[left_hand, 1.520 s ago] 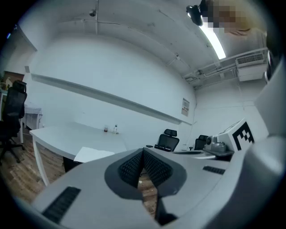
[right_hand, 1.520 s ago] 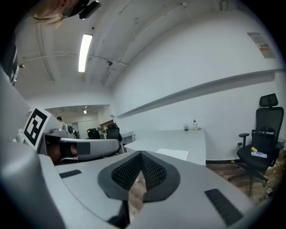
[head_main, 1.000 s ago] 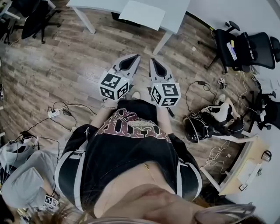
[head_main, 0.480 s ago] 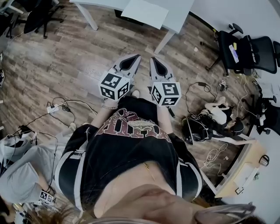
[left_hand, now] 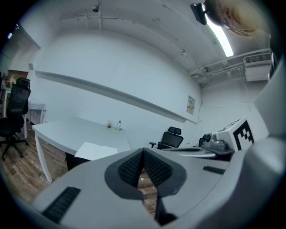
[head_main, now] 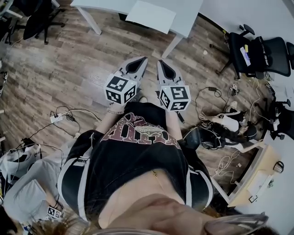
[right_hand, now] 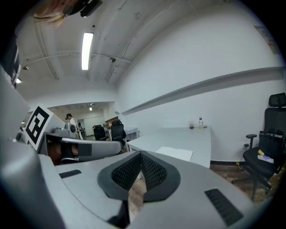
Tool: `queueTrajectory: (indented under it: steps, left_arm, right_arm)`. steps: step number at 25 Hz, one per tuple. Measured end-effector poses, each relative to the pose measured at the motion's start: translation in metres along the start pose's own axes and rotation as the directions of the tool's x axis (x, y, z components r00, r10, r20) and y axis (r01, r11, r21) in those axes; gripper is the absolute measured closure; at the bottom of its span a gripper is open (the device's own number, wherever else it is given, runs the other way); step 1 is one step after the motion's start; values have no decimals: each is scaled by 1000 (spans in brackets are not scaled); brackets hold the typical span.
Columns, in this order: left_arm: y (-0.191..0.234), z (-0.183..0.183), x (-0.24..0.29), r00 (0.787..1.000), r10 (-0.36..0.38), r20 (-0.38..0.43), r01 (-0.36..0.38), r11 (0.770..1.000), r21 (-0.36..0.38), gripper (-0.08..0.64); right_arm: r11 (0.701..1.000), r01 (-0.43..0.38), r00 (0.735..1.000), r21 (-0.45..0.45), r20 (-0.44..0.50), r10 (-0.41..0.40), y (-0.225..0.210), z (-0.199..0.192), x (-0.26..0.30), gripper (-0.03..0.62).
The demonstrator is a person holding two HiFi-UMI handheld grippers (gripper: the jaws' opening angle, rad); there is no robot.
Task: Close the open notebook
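Observation:
The open notebook (head_main: 150, 16) lies as a flat white sheet on the white table (head_main: 186, 13) at the top of the head view, well ahead of both grippers. My left gripper (head_main: 143, 59) and right gripper (head_main: 161, 63) are held side by side over the wooden floor, in front of the person's body. Both are shut with nothing between the pads. The left gripper view shows the notebook (left_hand: 96, 150) on the table beyond the shut left gripper (left_hand: 143, 151). In the right gripper view the notebook (right_hand: 174, 153) lies past the shut right gripper (right_hand: 140, 154).
Black office chairs (head_main: 257, 53) stand at the right and another (head_main: 36, 18) at the top left. Cables and a power strip (head_main: 57, 118) trail over the floor at the left, and bags and gear (head_main: 225, 128) lie at the right. Two small bottles (left_hand: 114, 125) stand at the table's far edge.
Both grippers stay where they were, still shut. Only the head view shifts slightly.

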State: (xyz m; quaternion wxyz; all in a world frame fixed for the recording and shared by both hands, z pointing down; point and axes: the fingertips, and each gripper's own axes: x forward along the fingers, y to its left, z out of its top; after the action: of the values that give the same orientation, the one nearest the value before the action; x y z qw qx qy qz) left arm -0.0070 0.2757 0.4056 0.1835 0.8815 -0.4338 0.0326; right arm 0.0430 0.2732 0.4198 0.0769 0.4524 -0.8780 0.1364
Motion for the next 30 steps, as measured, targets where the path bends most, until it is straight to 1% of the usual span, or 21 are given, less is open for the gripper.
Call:
queueTrajectory:
  steps: [12, 20, 24, 30]
  left_arm:
    - [52, 19, 44, 999, -38, -19, 38, 999, -8, 514]
    - [98, 35, 73, 997, -70, -33, 70, 997, -22, 514]
    - [106, 37, 83, 994, -94, -50, 94, 996, 1, 514]
    - [120, 35, 93, 988, -131, -82, 133, 991, 11, 514]
  right_arm:
    - [1000, 19, 1000, -11, -8, -19, -21, 19, 65, 574]
    - [998, 62, 998, -10, -8, -62, -39, 33, 115, 574]
    - [997, 79, 997, -8, -10, -79, -45, 34, 126, 572]
    - [994, 111, 994, 14, -1, -111, -49, 34, 145, 574]
